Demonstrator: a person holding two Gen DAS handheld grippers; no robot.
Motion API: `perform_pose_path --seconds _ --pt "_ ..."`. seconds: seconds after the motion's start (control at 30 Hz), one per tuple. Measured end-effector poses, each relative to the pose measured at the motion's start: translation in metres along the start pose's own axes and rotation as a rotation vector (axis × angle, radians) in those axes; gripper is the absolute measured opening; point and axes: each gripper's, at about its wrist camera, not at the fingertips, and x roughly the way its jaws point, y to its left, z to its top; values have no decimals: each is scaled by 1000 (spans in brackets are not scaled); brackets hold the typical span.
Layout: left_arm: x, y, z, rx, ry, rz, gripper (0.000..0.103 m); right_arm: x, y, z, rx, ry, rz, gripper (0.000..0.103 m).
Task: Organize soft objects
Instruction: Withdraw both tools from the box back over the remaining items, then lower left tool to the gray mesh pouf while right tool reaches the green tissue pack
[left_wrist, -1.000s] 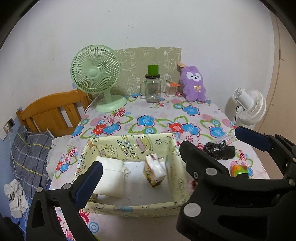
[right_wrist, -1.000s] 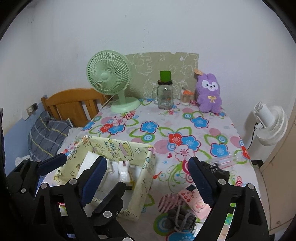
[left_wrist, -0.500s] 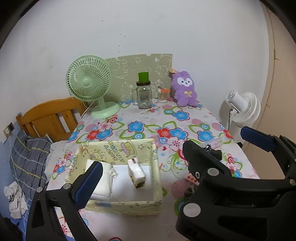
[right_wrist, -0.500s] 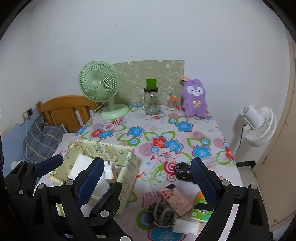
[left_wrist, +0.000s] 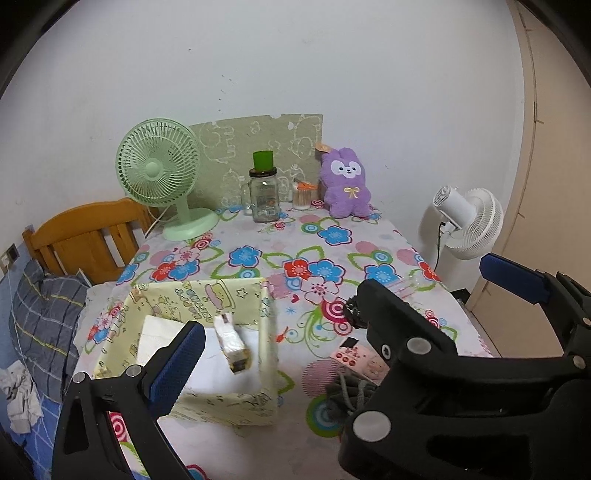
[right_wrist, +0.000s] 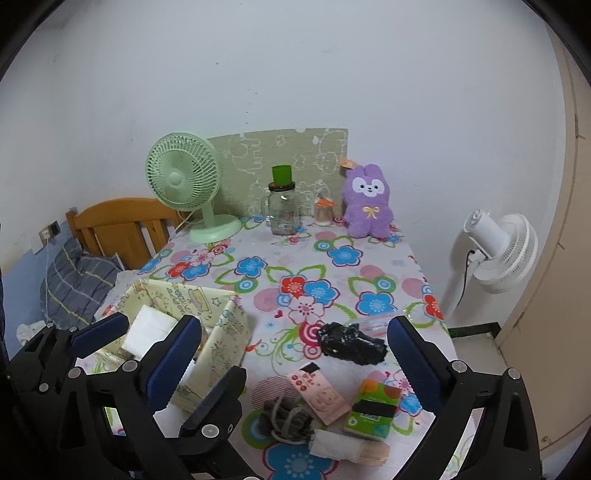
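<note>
- Both tongs stand empty: the right gripper is spreading its jaws wide with nothing between them, and the left gripper also gapes.
- Soft items near the table's front edge, the black plastic bag and grey knit bundle, await the yellow fabric box.
- Descend squarely over one item and pinch its bulk.

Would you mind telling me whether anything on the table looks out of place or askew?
Yes. In the fabric box a small packet lies tilted rather than flat. Outside it, a black crumpled bag, pink pack, green pack and grey cloth lie scattered at the near edge.
</note>
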Motion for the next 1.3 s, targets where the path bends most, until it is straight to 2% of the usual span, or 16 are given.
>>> perform_pose_path --seconds 0.57,0.77,1.0,1.3 --pt "18 -35 -19 28 43 -38 103 4 -36 -27 20 29 -81 103" --pt "33 -46 -30 49 79 -43 103 11 -46 -41 33 48 -141 103" --pt "47 -52 -43 47 97 -55 103 24 -58 -60 78 79 -155 103" --pt "65 -57 -63 26 138 -51 103 43 -62 -78 31 140 -166 103"
